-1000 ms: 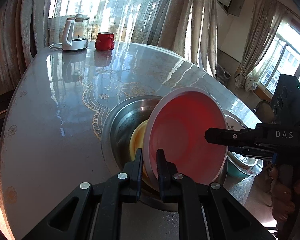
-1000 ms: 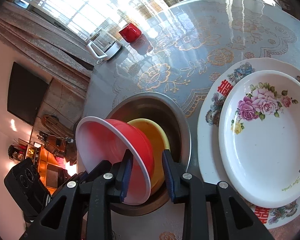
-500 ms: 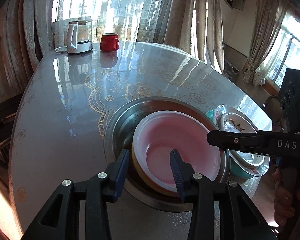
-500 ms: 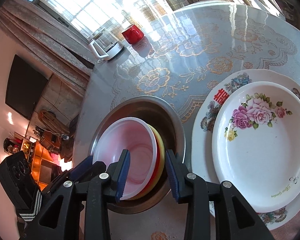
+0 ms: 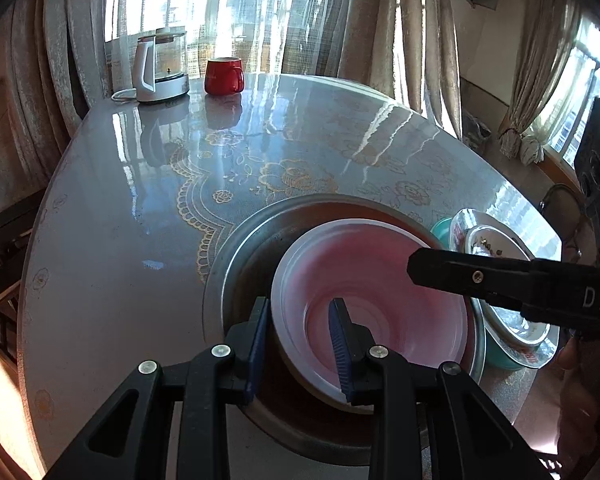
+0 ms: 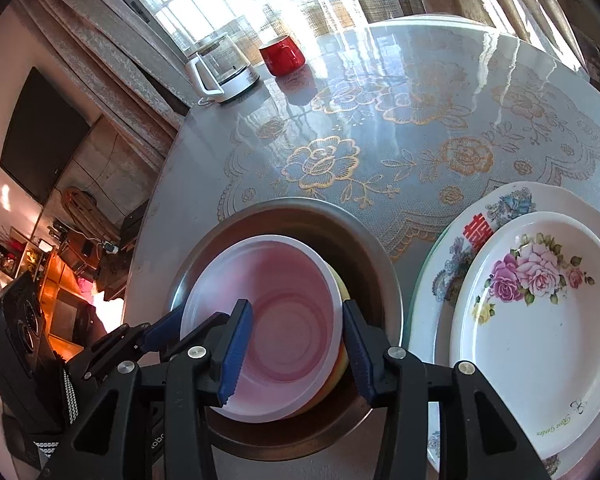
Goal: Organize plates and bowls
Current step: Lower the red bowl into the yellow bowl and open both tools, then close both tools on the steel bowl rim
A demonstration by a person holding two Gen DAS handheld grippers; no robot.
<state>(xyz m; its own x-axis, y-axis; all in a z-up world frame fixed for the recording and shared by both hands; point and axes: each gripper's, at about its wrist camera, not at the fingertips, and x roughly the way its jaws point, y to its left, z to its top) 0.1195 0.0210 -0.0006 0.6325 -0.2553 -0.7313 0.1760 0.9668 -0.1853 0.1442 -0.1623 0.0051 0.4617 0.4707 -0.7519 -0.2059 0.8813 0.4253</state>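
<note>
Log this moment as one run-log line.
stage: nesting bowls | red bowl: upright in yellow bowl, inside metal basin | left gripper: closing, straddling red bowl's rim | right gripper: opening, holds nothing

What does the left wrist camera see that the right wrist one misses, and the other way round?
Only the left view shows a corner window with tied curtains and a teal dish under the plates. Only the right view shows a dark wall screen and the rose plate face-on. Both show the pink bowl in the steel basin, kettle and red mug.
</note>
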